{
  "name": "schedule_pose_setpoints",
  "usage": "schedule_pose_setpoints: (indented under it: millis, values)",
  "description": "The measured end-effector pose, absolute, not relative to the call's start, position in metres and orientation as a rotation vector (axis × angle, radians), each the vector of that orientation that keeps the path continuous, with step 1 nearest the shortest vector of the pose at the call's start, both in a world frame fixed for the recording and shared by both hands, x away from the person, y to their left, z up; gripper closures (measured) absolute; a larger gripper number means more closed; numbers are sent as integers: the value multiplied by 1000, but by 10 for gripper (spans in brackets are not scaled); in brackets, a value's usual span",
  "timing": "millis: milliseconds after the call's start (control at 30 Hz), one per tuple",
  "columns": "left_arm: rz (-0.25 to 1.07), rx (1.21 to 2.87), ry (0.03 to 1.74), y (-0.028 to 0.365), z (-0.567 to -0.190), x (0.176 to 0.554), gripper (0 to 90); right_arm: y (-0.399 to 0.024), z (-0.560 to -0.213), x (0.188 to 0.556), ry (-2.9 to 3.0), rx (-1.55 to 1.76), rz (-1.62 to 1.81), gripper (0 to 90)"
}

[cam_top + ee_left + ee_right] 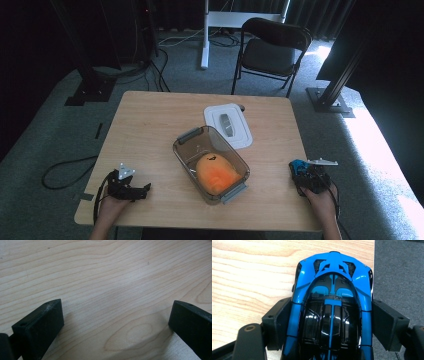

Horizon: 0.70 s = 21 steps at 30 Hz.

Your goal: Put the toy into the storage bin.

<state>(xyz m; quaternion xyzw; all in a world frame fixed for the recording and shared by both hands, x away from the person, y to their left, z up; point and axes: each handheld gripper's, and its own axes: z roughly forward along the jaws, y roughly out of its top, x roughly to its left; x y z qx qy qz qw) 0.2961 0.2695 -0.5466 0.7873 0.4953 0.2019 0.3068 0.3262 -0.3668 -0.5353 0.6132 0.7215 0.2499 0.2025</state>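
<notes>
A blue and black toy car (332, 277) lies at the table's right edge, nose pointing away from me. My right gripper (332, 307) is shut on it, one black pad against each flank; the high view shows that gripper (301, 172) and the car (298, 165) near the front right corner. At the front left, my left gripper (145, 189) rests on the table with its jaws wide apart. The left gripper view has only bare wood between the jaws of that gripper (116, 306).
A clear plastic container (190, 135) stands mid-table with an orange plush toy (216, 173) inside. Its white lid (228, 125) lies just behind it. A black folding chair (272, 50) stands beyond the far edge. The car sits right at the table's edge (372, 255).
</notes>
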Motion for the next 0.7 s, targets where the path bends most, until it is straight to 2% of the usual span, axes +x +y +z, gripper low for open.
schedule_pose_setpoints:
  millis: [700]
  values:
    - [534, 2081, 1311, 270, -547, 296, 2, -364, -535, 334, 2031, 1675, 727, 250]
